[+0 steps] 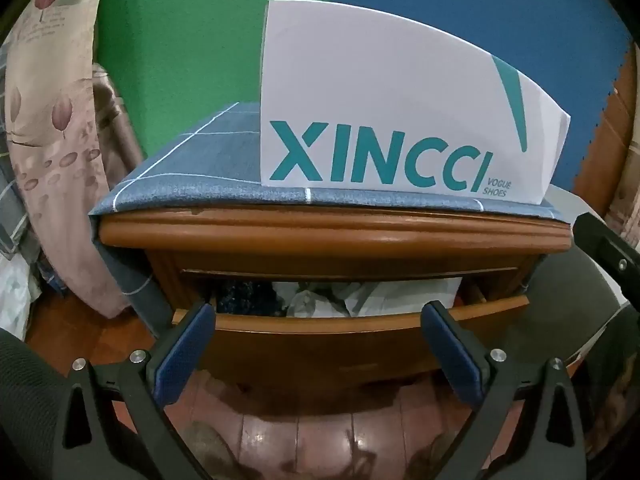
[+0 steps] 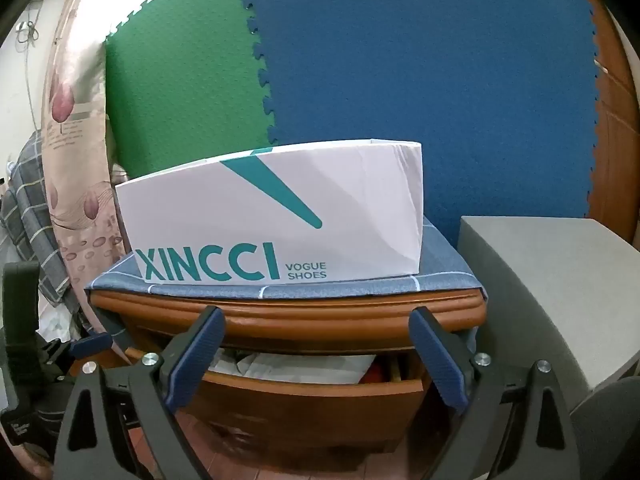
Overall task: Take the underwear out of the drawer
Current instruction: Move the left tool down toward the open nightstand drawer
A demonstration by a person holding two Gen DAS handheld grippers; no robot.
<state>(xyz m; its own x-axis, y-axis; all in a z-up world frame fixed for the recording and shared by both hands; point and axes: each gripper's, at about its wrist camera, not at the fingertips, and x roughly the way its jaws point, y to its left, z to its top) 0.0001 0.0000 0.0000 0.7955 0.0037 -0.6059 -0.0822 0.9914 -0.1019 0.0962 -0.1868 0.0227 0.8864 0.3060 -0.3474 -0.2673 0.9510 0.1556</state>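
Observation:
A wooden nightstand has its top drawer (image 1: 320,326) pulled partly out. Inside lie crumpled clothes: a dark blue patterned piece (image 1: 246,298) at the left and pale white-grey pieces (image 1: 360,294) to its right. My left gripper (image 1: 320,316) hovers open in front of the drawer's front edge, with nothing between its blue pads. In the right wrist view the same drawer (image 2: 312,386) shows white fabric (image 2: 296,366) inside. My right gripper (image 2: 318,320) is open too, just before the nightstand's top edge, holding nothing.
A white XINCCI shoe box (image 1: 380,120) stands on a blue checked cloth (image 1: 192,176) covering the nightstand top. Green and blue foam mats line the wall behind. A floral pillow (image 1: 52,140) leans at the left, and a grey block (image 2: 552,288) stands to the right.

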